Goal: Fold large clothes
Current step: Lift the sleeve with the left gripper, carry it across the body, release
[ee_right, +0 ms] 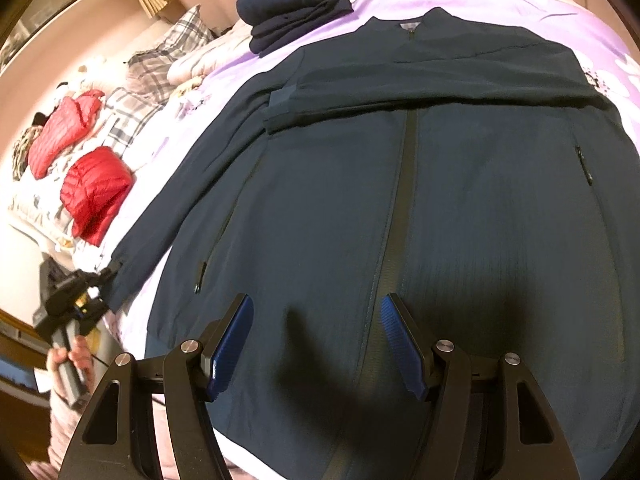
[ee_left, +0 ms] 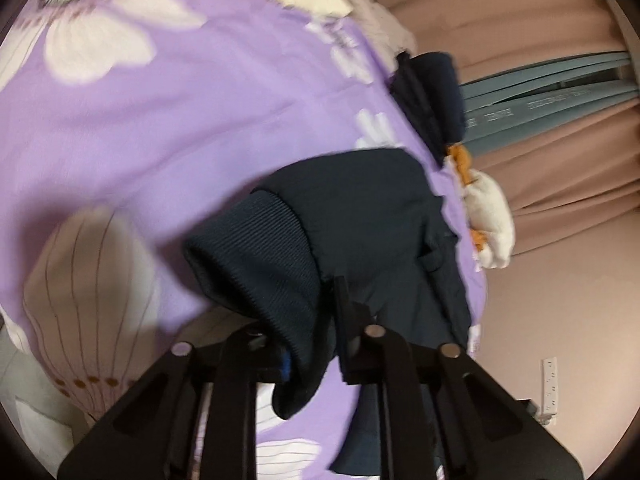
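Observation:
A large dark navy jacket (ee_right: 420, 200) lies face up on the purple flowered bedspread (ee_right: 540, 12), zip down its middle, one sleeve folded across the chest. My right gripper (ee_right: 316, 344) is open with blue pads, hovering over the jacket's lower front and empty. My left gripper (ee_left: 308, 344) is shut on the ribbed cuff (ee_left: 256, 256) of the other sleeve and holds it up over the bedspread (ee_left: 180, 120). In the right wrist view the left gripper (ee_right: 100, 284) shows at the bed's left edge with the sleeve end (ee_right: 124, 280) in it.
A stack of folded navy clothes (ee_right: 296, 4) sits at the far side of the bed. Red puffer garments (ee_right: 96, 192) and plaid bedding (ee_right: 168, 56) lie to the left. Cream and orange plush items (ee_left: 488, 216) lie at the bed's edge by pink curtains (ee_left: 560, 152).

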A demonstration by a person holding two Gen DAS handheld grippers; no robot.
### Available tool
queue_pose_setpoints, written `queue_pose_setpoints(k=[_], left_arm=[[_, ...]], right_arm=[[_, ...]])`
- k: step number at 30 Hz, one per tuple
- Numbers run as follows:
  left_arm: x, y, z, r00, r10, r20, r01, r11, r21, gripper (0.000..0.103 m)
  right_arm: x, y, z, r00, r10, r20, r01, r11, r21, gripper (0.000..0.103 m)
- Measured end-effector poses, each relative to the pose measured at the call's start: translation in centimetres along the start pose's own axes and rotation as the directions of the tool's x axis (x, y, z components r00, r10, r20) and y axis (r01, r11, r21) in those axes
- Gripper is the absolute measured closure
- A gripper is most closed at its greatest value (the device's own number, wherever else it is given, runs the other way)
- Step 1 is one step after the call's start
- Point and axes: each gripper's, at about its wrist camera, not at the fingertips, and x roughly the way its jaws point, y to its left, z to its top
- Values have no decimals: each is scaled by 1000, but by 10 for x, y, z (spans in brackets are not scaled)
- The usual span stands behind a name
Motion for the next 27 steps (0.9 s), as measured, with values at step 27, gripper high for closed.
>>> queue_pose_setpoints(k=[27], left_arm=[[101,-375,-1,993,-86,-85,120,780,614,91]], right_arm=[[-45,-67,5,987,-5,158,-21,986,164,37]])
